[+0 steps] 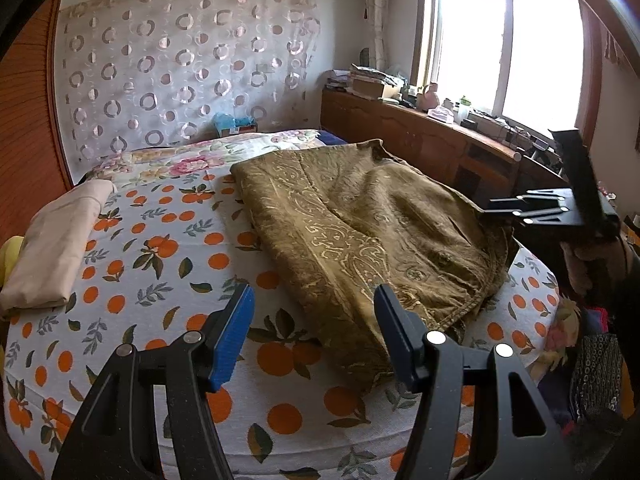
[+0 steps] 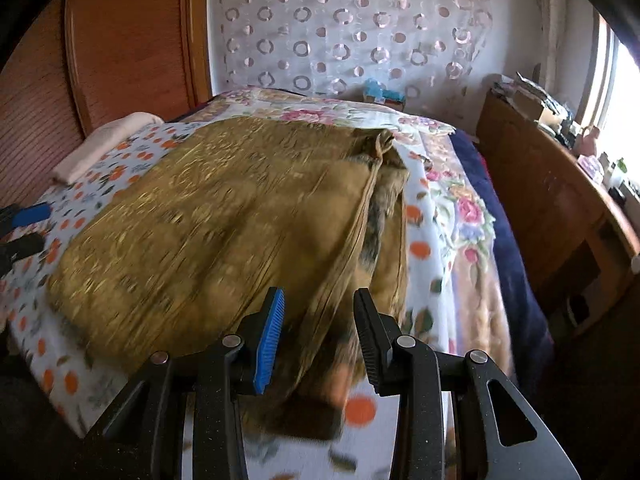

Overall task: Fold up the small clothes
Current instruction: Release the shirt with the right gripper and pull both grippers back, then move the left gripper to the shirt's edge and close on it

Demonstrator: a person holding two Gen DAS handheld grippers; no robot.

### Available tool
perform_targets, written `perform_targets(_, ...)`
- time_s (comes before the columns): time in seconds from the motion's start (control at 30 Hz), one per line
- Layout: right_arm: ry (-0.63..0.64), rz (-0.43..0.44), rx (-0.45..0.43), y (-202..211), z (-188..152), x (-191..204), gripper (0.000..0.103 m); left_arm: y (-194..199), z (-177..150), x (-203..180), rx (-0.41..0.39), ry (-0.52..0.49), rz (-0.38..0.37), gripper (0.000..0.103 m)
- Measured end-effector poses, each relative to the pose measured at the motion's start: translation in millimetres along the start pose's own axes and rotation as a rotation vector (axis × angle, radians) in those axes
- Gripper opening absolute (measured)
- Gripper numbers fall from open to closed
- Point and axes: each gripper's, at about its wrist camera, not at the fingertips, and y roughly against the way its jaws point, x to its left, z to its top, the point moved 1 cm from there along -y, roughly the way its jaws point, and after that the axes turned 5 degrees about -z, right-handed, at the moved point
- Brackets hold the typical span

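Observation:
An olive-gold patterned garment lies loosely folded on the bed's orange-print sheet. My left gripper is open and empty, low over the sheet at the garment's near edge. In the left wrist view my right gripper is at the garment's far right edge. In the right wrist view the garment is blurred. My right gripper is open there, with a hem of the cloth lying between the fingers but not clamped. The left gripper's blue pad shows at the far left.
A folded cream cloth lies at the sheet's left edge. A floral blanket covers the bed's far part. A wooden sideboard with clutter runs under the window. A wooden headboard stands on the left. Dark clothes lie at right.

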Motion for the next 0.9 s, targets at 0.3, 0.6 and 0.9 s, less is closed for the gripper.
perform_targets(0.3,-0.016,-0.010,0.005,-6.8,-14.3,8.7,0.037,-7.8,-2.7,-5.3,0.032,-0.012,-0.002,0.063)
perform_targets(0.6,-0.079,0.012,-0.067,4.8,-14.9,-0.8,0.002,-11.6,-3.6,-6.3,0.048,-0.008,-0.011,0.063)
perform_targets(0.9,-0.104,-0.040,-0.082,24.5,-34.8,-16.6,0.002,-18.4,-3.9,-9.7,0.072,-0.016,-0.023,0.063)
